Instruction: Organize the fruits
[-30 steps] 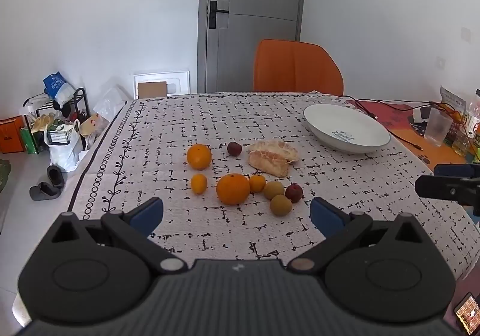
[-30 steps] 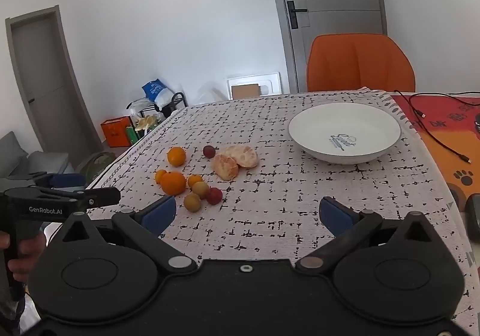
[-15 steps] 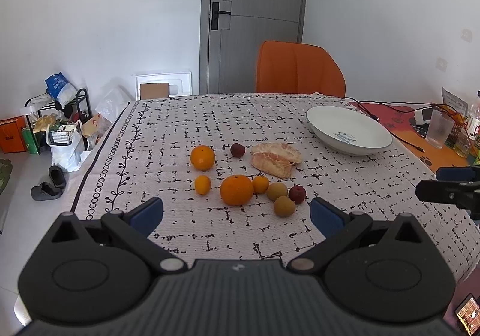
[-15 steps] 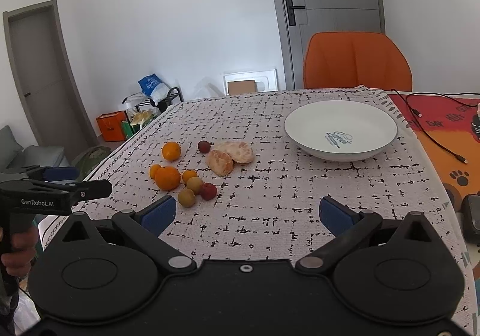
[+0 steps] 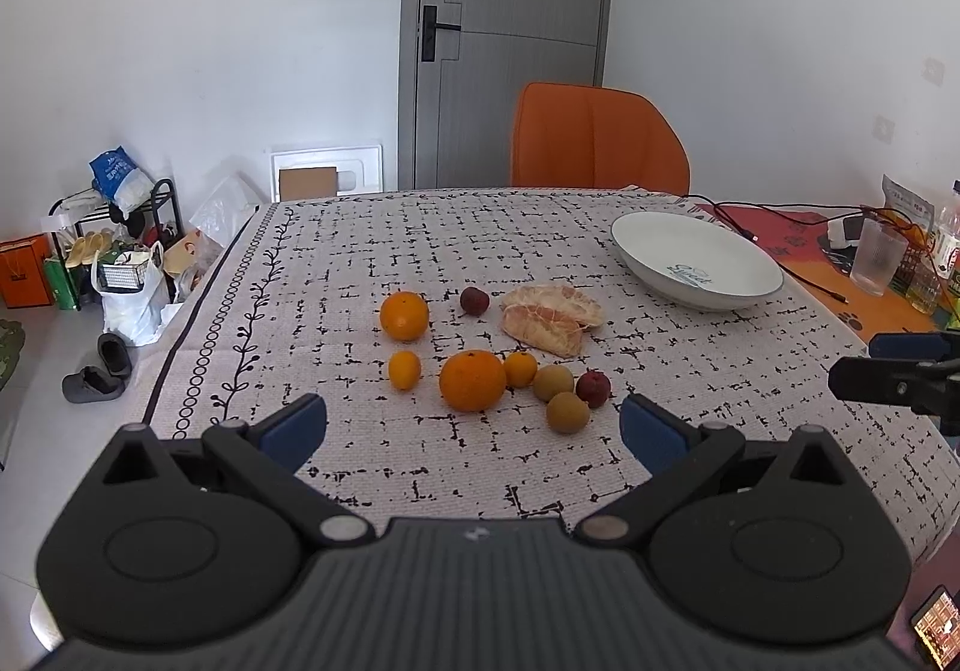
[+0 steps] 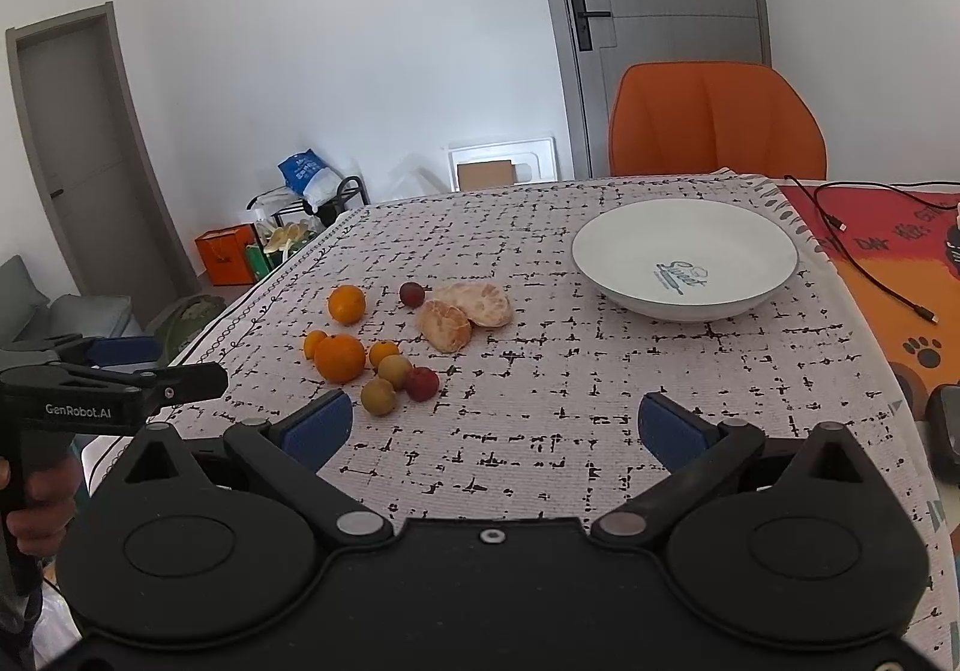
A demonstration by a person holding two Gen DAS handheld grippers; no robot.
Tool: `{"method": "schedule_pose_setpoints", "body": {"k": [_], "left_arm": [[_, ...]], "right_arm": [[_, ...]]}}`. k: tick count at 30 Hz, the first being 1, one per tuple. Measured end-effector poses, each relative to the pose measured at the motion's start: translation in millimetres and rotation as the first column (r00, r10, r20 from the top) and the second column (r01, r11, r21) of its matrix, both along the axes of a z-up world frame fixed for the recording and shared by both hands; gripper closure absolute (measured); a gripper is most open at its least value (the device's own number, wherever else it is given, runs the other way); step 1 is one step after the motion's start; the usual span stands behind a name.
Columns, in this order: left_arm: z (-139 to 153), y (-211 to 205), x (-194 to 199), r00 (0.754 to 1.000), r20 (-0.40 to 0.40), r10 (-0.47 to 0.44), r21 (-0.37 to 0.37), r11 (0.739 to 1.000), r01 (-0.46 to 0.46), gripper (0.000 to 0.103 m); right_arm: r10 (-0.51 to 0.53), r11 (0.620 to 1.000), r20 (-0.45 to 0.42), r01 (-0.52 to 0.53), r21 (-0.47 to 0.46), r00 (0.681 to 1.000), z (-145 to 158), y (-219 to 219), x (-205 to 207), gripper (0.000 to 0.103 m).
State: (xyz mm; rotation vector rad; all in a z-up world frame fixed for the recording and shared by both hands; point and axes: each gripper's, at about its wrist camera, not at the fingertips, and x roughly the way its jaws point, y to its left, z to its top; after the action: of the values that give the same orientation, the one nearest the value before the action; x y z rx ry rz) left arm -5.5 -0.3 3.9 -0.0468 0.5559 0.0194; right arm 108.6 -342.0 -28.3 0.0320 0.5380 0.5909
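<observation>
The bench (image 5: 336,275) carries a patterned cloth, with an orange chair (image 5: 597,140) at its far side. A white plate (image 6: 684,251) sits empty, well apart from the fruit. Peeled citrus halves (image 6: 465,311) lie between plate and cluster. The big orange (image 5: 472,380) sits among smaller oranges, brown and red fruits. The left hand-held gripper (image 5: 474,431) and right hand-held gripper (image 6: 492,428) both hang spread wide above the near edge, holding nothing.
</observation>
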Motion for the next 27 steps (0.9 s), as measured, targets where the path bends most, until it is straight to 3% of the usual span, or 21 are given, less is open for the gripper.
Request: {"method": "schedule_pose_setpoints", "body": {"k": [5, 27], "left_arm": [[-0.2, -0.2, -0.4, 1.000, 0.000, 0.002, 0.002, 1.000, -0.002, 0.000], [-0.3, 2.4, -1.5, 1.000, 0.004, 0.002, -0.007, 1.000, -0.002, 0.000]], "right_arm": [[0.012, 0.999, -0.022, -0.011, 0.038, 1.000, 0.9, -3.0, 1.1, 0.000], [-0.001, 1.000, -0.007, 0.001, 0.001, 1.000, -4.1, -0.5, 1.9, 0.000]]}}
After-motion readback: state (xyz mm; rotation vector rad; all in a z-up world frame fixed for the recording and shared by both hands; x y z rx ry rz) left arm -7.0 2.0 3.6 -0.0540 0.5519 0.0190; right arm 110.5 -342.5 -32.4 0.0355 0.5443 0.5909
